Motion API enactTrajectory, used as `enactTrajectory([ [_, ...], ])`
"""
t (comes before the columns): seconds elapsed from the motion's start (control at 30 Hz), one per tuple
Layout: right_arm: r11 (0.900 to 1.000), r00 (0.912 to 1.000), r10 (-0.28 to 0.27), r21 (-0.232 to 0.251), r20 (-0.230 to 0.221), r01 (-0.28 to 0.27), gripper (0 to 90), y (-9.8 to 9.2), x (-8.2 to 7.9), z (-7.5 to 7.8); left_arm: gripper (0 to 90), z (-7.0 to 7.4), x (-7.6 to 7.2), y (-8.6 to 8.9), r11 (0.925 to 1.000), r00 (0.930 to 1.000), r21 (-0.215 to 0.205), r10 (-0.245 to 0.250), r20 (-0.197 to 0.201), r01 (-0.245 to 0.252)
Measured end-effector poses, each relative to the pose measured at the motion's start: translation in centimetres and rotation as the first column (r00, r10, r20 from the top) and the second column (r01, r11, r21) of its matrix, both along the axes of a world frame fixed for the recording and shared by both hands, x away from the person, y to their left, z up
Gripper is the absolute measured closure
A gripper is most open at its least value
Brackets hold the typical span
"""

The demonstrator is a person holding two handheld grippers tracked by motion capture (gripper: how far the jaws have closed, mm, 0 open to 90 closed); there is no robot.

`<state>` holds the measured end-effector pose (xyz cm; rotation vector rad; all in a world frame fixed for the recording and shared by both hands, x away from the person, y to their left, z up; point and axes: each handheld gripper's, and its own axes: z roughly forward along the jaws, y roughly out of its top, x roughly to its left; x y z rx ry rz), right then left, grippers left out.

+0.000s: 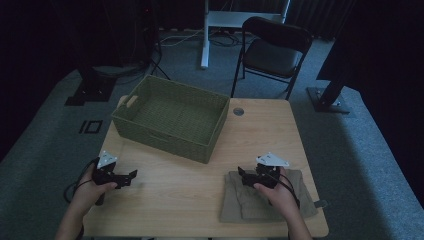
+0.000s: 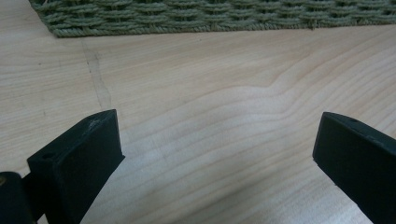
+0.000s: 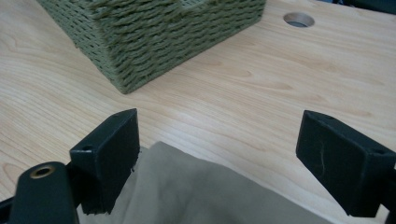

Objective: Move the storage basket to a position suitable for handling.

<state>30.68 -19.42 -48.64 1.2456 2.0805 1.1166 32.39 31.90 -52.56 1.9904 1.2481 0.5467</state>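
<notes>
Right claw [image 1: 248,176] spread wide over folded khaki garment [image 3: 196,196], poised to pinch edge. Left claw [image 1: 131,176] released, idle above bare worktop [image 2: 224,93]. Woven basket [image 1: 165,117] waiting ahead, likely destination.

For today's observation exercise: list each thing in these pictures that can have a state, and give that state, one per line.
left gripper: open, over bare wood, holding nothing.
right gripper: open, over the cloth's edge, nothing gripped.
khaki garment: folded, lying flat near the table's right front corner.
woven basket: upright, empty.
folding chair: unfolded, unoccupied, behind the table.
</notes>
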Motion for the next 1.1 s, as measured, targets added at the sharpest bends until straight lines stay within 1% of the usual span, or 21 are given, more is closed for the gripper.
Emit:
enactTrajectory([
  [0.1, 1.0, 0.9999, 0.013, 0.01, -0.001, -0.013, 13.3, 0.7, 0.3, 0.2, 2.0, 0.2, 0.3, 0.0, 1.0, 1.0, 0.003, -0.009, 0.004, 0.009],
  [0.17, 1.0, 0.9999, 0.012, 0.022, 0.003, -0.012, 13.5, 1.1, 0.6, 0.4, 2.0, 0.5, 0.6, 0.1, 0.9999, 0.9997, -0.002, -0.015, 0.017, 0.015],
  [0.3, 0.999, 0.9998, 0.014, 0.05, 0.017, -0.014, 13.6, 2.1, 1.3, 1.1, 2.0, 1.3, 1.2, 0.2, 0.9999, 0.999, -0.01, -0.013, 0.042, 0.014],
  [0.37, 0.998, 0.9995, 0.017, 0.052, 0.025, -0.018, 13.6, 2.8, 1.7, 1.6, 2.0, 1.8, 1.5, 0.2, 0.9999, 0.998, -0.009, -0.013, 0.062, 0.014],
  [0.43, 0.998, 0.9992, 0.021, 0.051, 0.035, -0.023, 13.7, 3.5, 2.1, 2.0, 2.0, 2.2, 1.8, 0.2, 0.9998, 0.997, -0.016, -0.011, 0.076, 0.013],
  [0.53, 0.998, 0.9987, 0.023, 0.049, 0.046, -0.026, 14.1, 4.4, 2.8, 2.6, 2.0, 2.8, 2.2, 0.2, 0.9998, 0.9953, -0.015, -0.013, 0.096, 0.015],
  [0.63, 0.998, 0.9987, 0.024, 0.061, 0.045, -0.026, 14.1, 5.2, 3.6, 3.0, 2.0, 3.4, 2.7, 0.4, 0.9997, 0.9933, -0.023, -0.002, 0.116, 0.004],
  [0.73, 0.997, 0.9991, 0.01, 0.08, 0.042, -0.013, 14.1, 5.8, 4.4, 3.4, 2.0, 4.0, 3.1, 0.7, 0.9999, 0.9915, -0.01, 0.002, 0.13, -0.001],
  [0.83, 0.997, 0.9987, -0.01, 0.082, 0.05, 0.006, 14.1, 6.3, 5.3, 3.7, 2.0, 4.5, 3.7, 1.1, 0.9996, 0.9897, -0.023, 0.017, 0.142, -0.014],
  [0.93, 0.997, 0.9981, -0.02, 0.079, 0.058, 0.015, 14.1, 6.8, 6.0, 3.9, 2.0, 5.1, 4.7, 1.5, 0.9977, 0.9871, -0.051, 0.051, 0.152, -0.044],
  [1.0, 0.996, 0.998, -0.027, 0.083, 0.058, 0.022, 14.5, 7.1, 6.4, 4.1, 2.1, 5.7, 5.3, 1.6, 0.9972, 0.9855, -0.054, 0.059, 0.159, -0.051],
  [1.07, 0.996, 0.9975, -0.031, 0.085, 0.063, 0.025, 14.7, 7.5, 6.7, 4.2, 2.1, 6.4, 6.0, 1.8, 0.9977, 0.9835, -0.047, 0.055, 0.172, -0.048],
  [1.1, 0.996, 0.9974, -0.032, 0.089, 0.064, 0.026, 14.7, 7.6, 6.9, 4.4, 2.1, 6.8, 6.3, 2.0, 0.9983, 0.982, -0.033, 0.054, 0.181, -0.049],
])
